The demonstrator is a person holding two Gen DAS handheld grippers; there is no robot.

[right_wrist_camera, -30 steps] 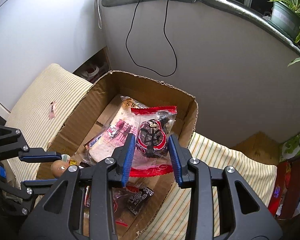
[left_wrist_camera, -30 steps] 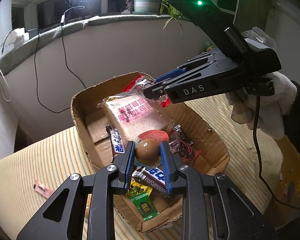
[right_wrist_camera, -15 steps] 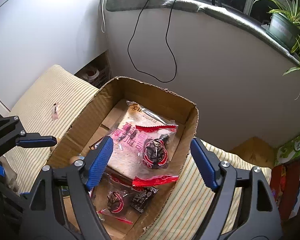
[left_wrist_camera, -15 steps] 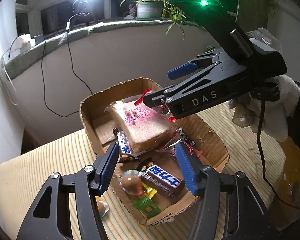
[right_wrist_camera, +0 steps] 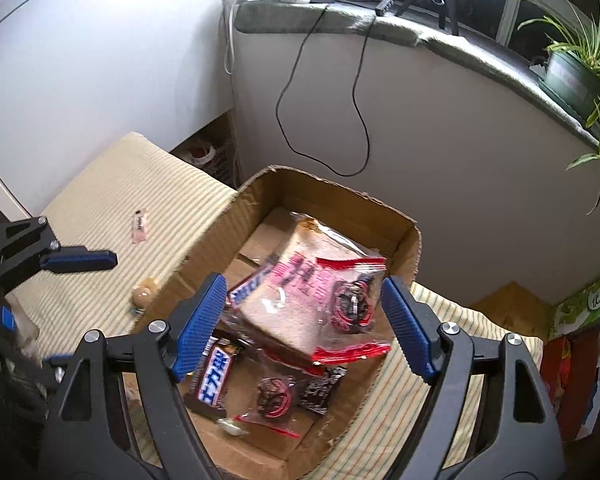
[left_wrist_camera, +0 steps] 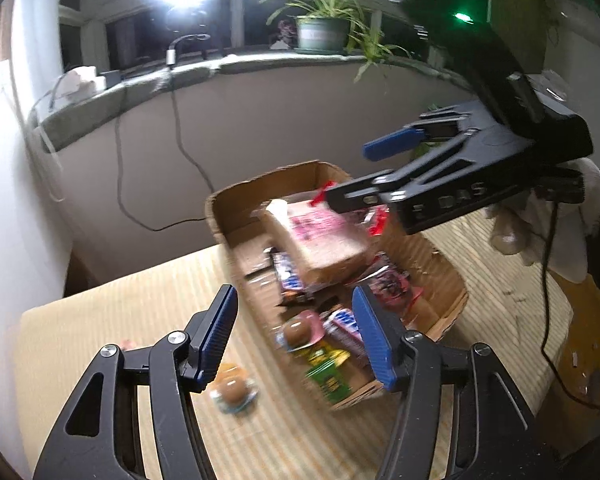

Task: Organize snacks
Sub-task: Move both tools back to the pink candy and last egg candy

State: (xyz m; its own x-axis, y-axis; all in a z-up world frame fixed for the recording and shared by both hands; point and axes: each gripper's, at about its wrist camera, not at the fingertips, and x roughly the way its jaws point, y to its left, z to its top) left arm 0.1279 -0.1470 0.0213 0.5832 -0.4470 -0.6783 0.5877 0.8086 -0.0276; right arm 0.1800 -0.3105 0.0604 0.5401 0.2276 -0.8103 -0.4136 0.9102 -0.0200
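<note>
The left gripper (left_wrist_camera: 296,338) hangs with its blue-padded jaws spread wide and nothing between them. Below and ahead of its fingertips sits the torn brown cardboard box (left_wrist_camera: 452,280) of snacks; a brown egg-shaped snack in a clear wrapper (left_wrist_camera: 296,330) lies in the near end of the box, between the two fingers in the left wrist view but beneath them, not gripped. A second round brown snack in a clear wrapper (left_wrist_camera: 233,391) lies outside the box on the cream striped cloth (left_wrist_camera: 100,320), just beside the left finger's base.

The right gripper (right_wrist_camera: 302,322) is also spread wide and empty, poised above the box (right_wrist_camera: 340,192). Directly under its gap lies the clear bag of sliced bread with pink printing (right_wrist_camera: 300,300), and on top of that a red-edged clear packet holding a dark ringed snack (right_wrist_camera: 352,304). Beneath the left finger lies a dark brown chocolate bar with blue-and-white lettering (right_wrist_camera: 214,380); the characters are not readable with certainty. The bread's pink characters are blurred.

In the left wrist view the right gripper's (left_wrist_camera: 348,176) black side plate reads "DAS".
</note>
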